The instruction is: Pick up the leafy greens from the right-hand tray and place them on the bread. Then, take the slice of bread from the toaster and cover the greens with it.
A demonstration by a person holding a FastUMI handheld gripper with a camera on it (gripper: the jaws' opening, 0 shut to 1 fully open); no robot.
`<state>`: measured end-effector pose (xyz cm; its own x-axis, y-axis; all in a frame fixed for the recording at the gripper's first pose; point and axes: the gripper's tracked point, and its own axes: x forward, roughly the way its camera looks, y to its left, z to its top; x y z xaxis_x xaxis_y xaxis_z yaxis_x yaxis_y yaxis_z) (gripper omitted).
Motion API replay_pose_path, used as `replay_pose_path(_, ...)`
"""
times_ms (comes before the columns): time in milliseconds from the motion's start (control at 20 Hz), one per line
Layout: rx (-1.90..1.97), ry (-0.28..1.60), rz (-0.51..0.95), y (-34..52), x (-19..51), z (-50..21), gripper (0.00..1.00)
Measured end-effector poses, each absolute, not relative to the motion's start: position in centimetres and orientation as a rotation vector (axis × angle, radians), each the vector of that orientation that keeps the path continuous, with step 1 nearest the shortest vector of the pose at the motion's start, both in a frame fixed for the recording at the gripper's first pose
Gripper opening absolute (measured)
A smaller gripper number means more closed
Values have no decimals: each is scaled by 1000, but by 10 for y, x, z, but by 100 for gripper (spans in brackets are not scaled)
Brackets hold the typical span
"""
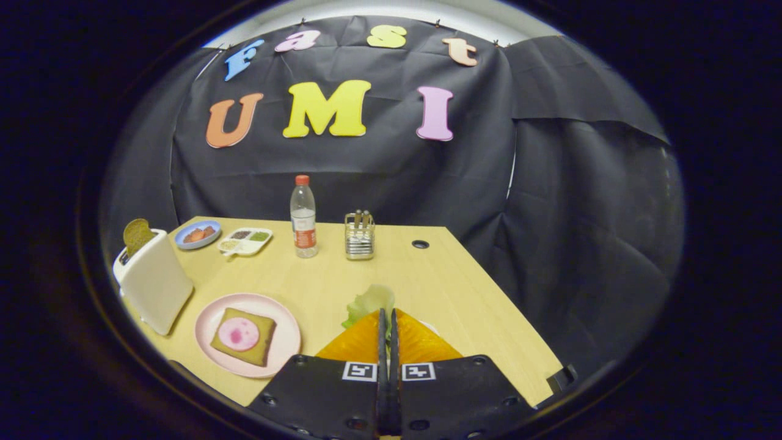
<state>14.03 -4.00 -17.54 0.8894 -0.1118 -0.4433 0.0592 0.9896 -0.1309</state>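
My gripper (pixel 388 315) is shut, its two black fingers pressed together over the orange tray (pixel 357 342). The pale leafy greens (pixel 368 300) stand up at the fingertips, with an edge of the leaf pinched between them. To the left of the tray lies a pink plate (pixel 211 318) holding a slice of bread (pixel 259 342) topped with a round pink slice (pixel 238 333). Further left stands the white toaster (pixel 156 287), a brown slice of bread (pixel 137 234) sticking out of its top.
At the back of the wooden table (pixel 440 287) stand a water bottle (pixel 303 220) and a wire holder (pixel 359 237). A blue dish (pixel 197 234) and a white divided tray (pixel 245 240) lie back left. The table's right edge runs diagonally close to the tray.
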Motion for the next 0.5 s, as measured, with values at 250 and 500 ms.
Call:
replay_pose_path(250, -126, 440, -13, 24, 132, -165, 0)
replay_pose_path(500, -162, 442, 65, 90, 128, -176, 0)
